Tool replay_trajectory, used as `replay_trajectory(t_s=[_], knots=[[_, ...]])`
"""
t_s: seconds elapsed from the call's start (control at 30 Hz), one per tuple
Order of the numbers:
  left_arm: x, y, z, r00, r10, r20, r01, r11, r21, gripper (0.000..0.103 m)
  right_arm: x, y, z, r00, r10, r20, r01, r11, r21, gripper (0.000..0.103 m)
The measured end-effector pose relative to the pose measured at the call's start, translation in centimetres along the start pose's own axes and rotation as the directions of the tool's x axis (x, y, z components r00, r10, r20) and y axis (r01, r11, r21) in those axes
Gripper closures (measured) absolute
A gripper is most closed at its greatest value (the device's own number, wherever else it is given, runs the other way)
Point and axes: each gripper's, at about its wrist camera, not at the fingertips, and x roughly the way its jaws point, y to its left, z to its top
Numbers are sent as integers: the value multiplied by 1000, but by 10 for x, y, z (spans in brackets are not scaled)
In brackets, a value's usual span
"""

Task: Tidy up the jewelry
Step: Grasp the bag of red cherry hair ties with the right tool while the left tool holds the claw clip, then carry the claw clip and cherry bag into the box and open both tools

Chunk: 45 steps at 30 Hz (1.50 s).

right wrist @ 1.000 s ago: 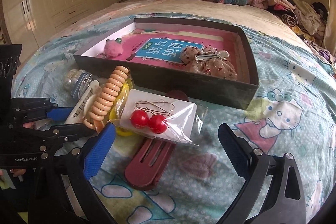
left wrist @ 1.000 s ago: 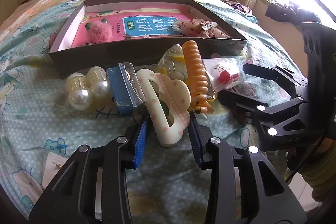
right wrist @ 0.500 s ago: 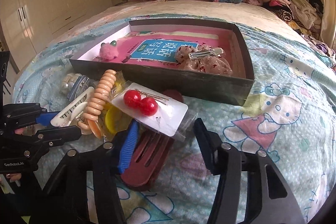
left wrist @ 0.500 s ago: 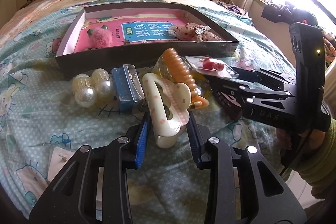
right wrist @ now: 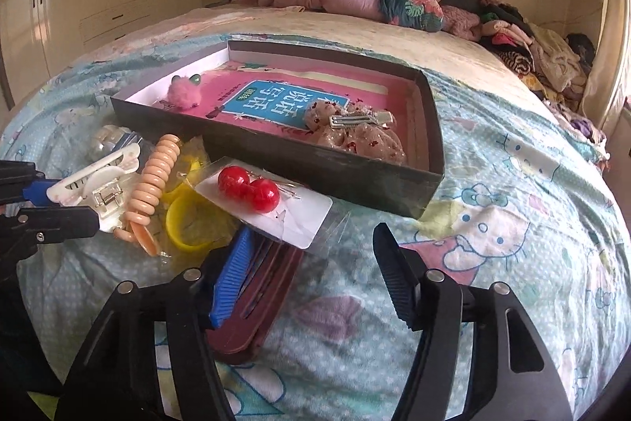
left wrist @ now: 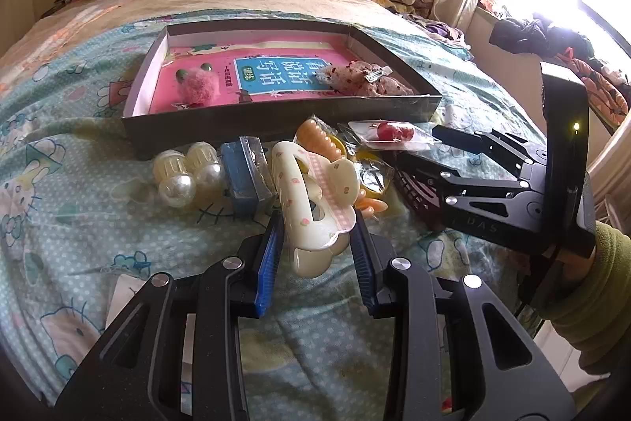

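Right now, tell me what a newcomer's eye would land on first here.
First, the red ball earrings on their white card, lying just in front of the dark tray. Next, the cream claw clip between the fingers of the left hand-held gripper. Then the pink book lining the tray, a fluffy pink clip at its far-left corner.

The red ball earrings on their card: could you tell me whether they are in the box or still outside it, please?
Outside. The red ball earrings, bagged on their card, lie on the bedspread against the box's near wall, beside the coiled hair tie.
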Motion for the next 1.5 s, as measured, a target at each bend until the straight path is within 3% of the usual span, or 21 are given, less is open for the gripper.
replay_trajectory(t_s=[0.2,0.23,0.27,0.43,0.9,1.5], knots=[[-5,2,2,1000,-4,13,4,1000,-8,77,2,22,7,998,-44,41,50,989,-138,44],[-6,3,2,1000,-6,17,6,1000,-10,77,2,25,8,998,-48,48,55,986,-156,57],[-7,3,3,1000,-6,21,6,1000,-13,77,2,28,9,997,-51,55,60,983,-172,64],[-11,7,8,999,-8,36,9,1000,-23,77,-4,31,10,996,-29,89,45,981,-190,79],[-18,8,26,997,-6,74,8,1000,-23,77,-36,-4,4,992,83,95,-86,996,29,81],[-3,5,72,993,26,118,-27,1000,8,77,-51,-38,23,991,33,130,-51,989,140,81]])
